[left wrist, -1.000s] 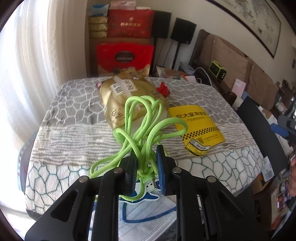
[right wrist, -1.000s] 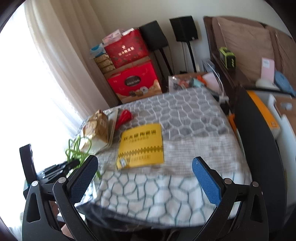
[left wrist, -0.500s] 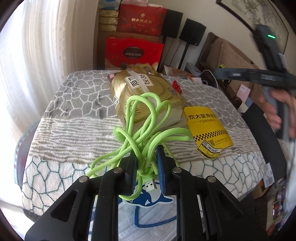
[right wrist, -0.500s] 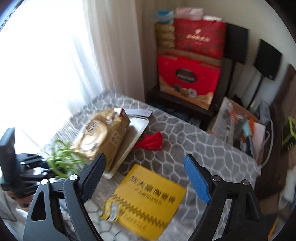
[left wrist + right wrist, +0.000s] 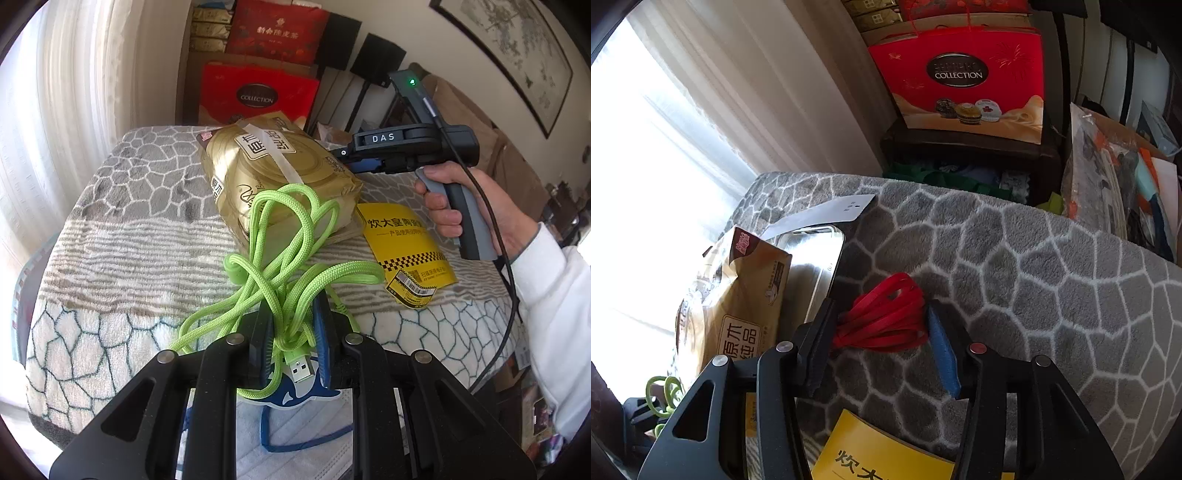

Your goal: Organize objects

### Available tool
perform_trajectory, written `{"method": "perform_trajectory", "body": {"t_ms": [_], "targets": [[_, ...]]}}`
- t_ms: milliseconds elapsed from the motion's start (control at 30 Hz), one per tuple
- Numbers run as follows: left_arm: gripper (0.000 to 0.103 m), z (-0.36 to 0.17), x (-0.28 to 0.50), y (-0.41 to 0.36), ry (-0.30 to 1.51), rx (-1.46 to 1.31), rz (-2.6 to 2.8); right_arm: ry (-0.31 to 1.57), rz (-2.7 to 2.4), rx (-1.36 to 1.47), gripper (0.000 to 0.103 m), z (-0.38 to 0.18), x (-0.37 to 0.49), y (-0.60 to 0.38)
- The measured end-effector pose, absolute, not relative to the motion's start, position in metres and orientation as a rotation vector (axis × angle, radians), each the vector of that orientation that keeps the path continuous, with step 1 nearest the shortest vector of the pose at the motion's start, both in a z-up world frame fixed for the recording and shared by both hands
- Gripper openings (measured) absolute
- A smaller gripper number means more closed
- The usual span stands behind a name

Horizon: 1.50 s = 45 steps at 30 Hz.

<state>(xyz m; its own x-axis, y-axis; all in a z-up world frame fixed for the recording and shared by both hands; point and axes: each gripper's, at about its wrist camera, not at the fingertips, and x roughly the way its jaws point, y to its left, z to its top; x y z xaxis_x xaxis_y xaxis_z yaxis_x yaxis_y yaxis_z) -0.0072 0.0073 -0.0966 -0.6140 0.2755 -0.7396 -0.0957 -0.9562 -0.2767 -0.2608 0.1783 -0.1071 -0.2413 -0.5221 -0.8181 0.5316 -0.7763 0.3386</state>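
My left gripper point(image 5: 291, 321) is shut on a tangled lime-green USB cable point(image 5: 284, 236), whose loops hang over the front of the blanket-covered table point(image 5: 129, 229). Its plug shows between the fingers. A red bundle of flat cord point(image 5: 886, 317) lies on the blanket beside a metal tray point(image 5: 812, 258). My right gripper point(image 5: 881, 326) straddles it with its jaws closing; the pads stand at the bundle's two ends and I see no squeeze. A person's hand point(image 5: 443, 199) holds that gripper behind the gold pack point(image 5: 273, 166).
The gold tissue pack point(image 5: 738, 321) rests on the tray. A yellow booklet point(image 5: 402, 251) lies right of it. A face mask point(image 5: 295, 435) with blue loops sits under my left gripper. A red gift box point(image 5: 964, 81) stands behind the table, a white card point(image 5: 827, 214) by the tray.
The right gripper swung in from the right, came down over the red bundle, and its jaws narrowed from wide open. The left gripper kept its hold on the green cable and barely moved.
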Motion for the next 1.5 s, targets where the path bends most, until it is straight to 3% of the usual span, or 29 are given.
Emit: {"method": "perform_trajectory", "body": {"t_ms": [233, 500, 767, 900, 1000, 1167, 1267, 1400, 1500], "targets": [[0.018, -0.086, -0.001, 0.0, -0.319, -1.225, 2.667, 0.121, -2.108, 1.276, 0.038, -0.095, -0.241, 0.174], [0.018, -0.064, 0.015, -0.004, -0.328, -1.137, 2.701, 0.0, -2.193, 1.157, 0.017, -0.055, -0.191, 0.229], [0.018, -0.044, 0.023, 0.019, -0.273, -1.102, 2.664, -0.129, -2.167, 1.101, 0.015, -0.004, -0.123, 0.301], [0.018, -0.038, 0.027, 0.037, -0.238, -1.09, 2.652, -0.158, -2.105, 1.211, 0.015, 0.0, -0.096, 0.326], [0.018, -0.034, 0.027, 0.051, -0.222, -1.107, 2.616, -0.185, -2.105, 1.266, 0.008, -0.012, -0.078, 0.339], [0.02, -0.045, 0.017, 0.082, -0.073, -1.204, 2.593, -0.239, -2.151, 1.353, 0.01, -0.041, -0.075, 0.351], [0.021, -0.063, 0.005, 0.086, -0.077, -1.263, 2.618, -0.298, -2.213, 1.322, 0.015, -0.042, -0.071, 0.36], [0.024, -0.086, -0.008, 0.076, -0.187, -1.372, 2.578, -0.291, -2.318, 1.254, 0.037, -0.03, -0.06, 0.371], [0.029, -0.096, -0.01, 0.073, -0.161, -1.407, 2.59, -0.358, -2.326, 1.23, 0.04, -0.029, -0.055, 0.385]]}}
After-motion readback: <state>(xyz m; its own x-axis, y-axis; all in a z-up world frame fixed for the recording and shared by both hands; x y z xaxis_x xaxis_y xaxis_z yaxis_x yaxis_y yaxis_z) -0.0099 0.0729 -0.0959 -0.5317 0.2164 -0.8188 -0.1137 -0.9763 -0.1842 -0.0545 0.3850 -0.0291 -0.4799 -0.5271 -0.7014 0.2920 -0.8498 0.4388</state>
